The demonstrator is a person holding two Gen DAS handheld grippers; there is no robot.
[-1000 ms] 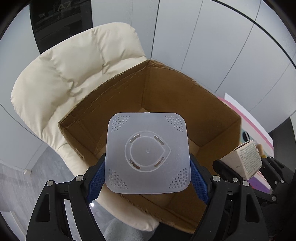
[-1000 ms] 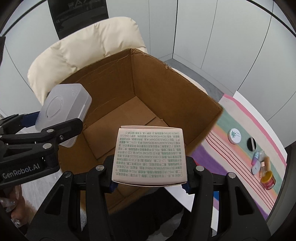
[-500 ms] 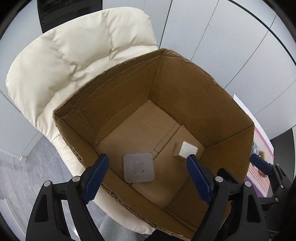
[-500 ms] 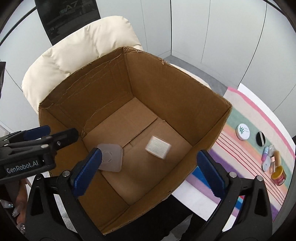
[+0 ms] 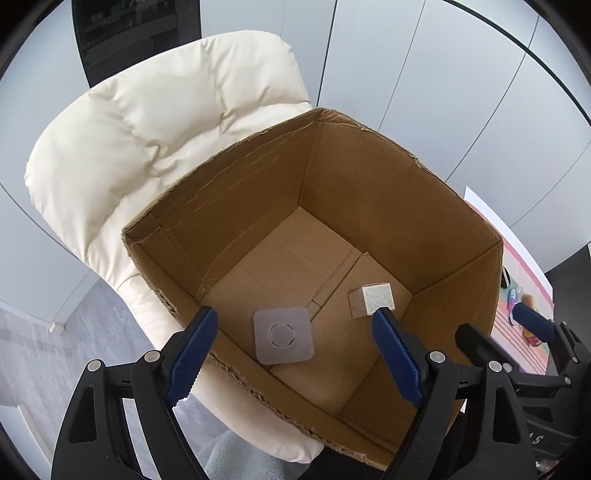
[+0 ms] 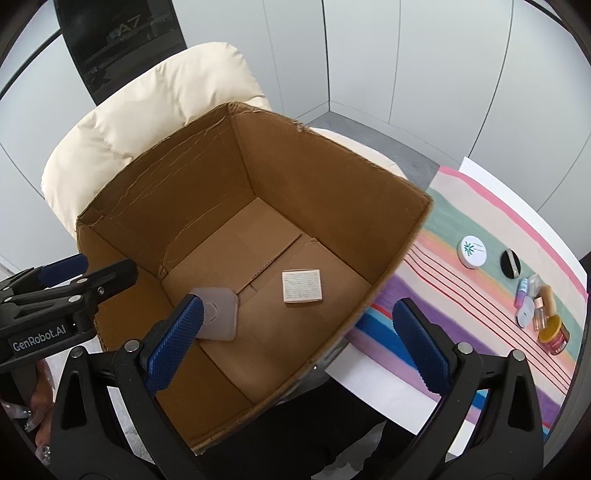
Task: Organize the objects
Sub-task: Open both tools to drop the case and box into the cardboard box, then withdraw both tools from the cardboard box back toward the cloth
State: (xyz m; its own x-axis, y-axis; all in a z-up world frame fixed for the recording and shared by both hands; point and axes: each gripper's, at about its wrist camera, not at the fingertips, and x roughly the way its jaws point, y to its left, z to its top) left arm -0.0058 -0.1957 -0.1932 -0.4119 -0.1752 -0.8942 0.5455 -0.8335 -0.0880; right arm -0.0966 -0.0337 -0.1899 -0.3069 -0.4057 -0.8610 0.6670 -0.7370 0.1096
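An open cardboard box sits on a cream padded chair, whose quilted back rises behind the box's far wall. Pale grey wall panels close off the room beyond the chair, with a dark panel at the upper left, and grey floor shows past the box's far corner.

On the box floor lie a translucent square lid near the front wall and a small printed carton beside it toward the right wall, the two apart.

The left claw hangs over the box's front edge, jaws spread wide and empty. The right claw, whose jaws have just been opening, stands fully spread with nothing between them.

Right of the box, a white table carries a striped cloth with a round white tin, a black disc and what look like small bottles and a jar, too small to be sure.
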